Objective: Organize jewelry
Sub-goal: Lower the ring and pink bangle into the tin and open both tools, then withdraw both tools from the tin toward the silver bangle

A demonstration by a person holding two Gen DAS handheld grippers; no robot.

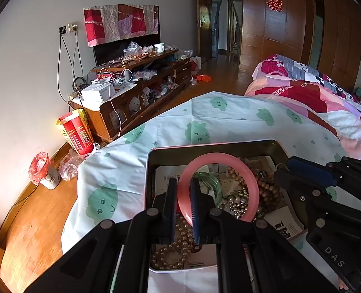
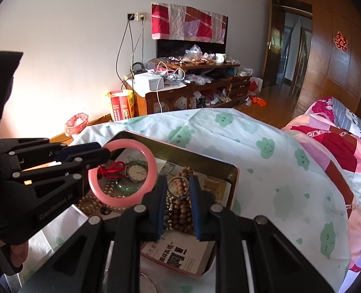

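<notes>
Our left gripper [image 1: 183, 205] pinches the pink bangle [image 1: 250, 182] above the tin [image 1: 151, 168]; our right gripper [image 2: 178, 196] hangs spread over wooden beads [image 2: 180, 210]. Next, we judge, set it aside.

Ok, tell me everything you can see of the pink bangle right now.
The pink bangle is a smooth, glossy, closed ring, plastic or stone by its look. The left hand-held gripper pinches its rim between blue pads, holding it tilted above the open tin. Through it show a watch and a green bangle lying in the tin. Nothing else visibly touches it.
</notes>
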